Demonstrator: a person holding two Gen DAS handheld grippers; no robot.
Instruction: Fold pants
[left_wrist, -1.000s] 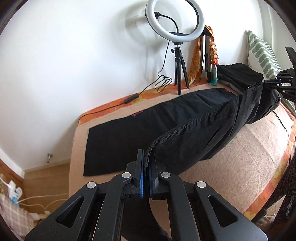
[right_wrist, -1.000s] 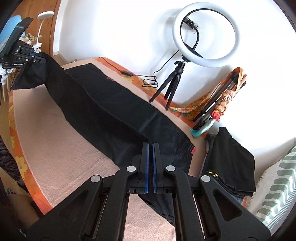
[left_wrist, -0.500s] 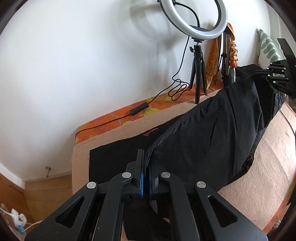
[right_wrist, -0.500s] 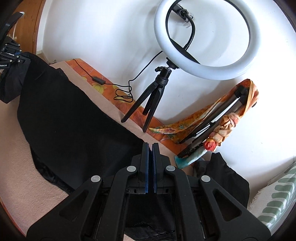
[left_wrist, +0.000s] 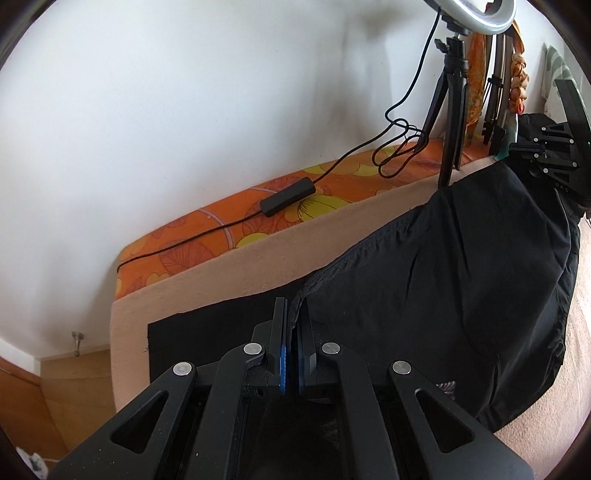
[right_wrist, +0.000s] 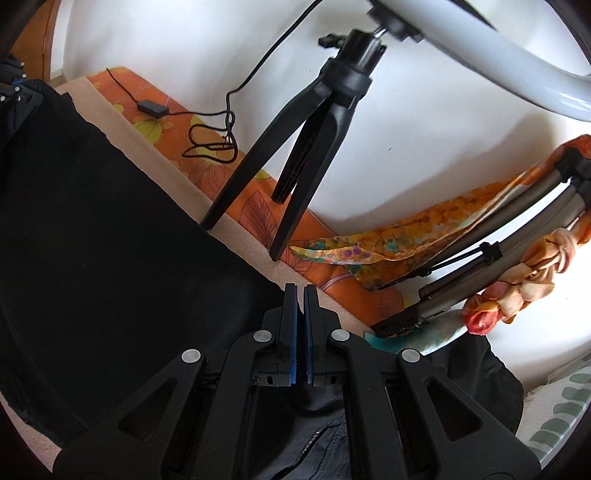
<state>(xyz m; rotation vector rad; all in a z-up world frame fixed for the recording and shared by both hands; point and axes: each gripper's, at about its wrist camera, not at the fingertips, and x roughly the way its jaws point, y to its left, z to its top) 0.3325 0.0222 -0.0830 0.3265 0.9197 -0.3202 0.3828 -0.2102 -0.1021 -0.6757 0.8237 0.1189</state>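
Currently | step: carrying one leg across the other | left gripper (left_wrist: 291, 332) clenched on pants (left_wrist: 461, 277) hem; right gripper (right_wrist: 300, 314) clenched on waist end | pants on bed (left_wrist: 229, 280), half lifted | next: judged, lower with edges matched, then release.
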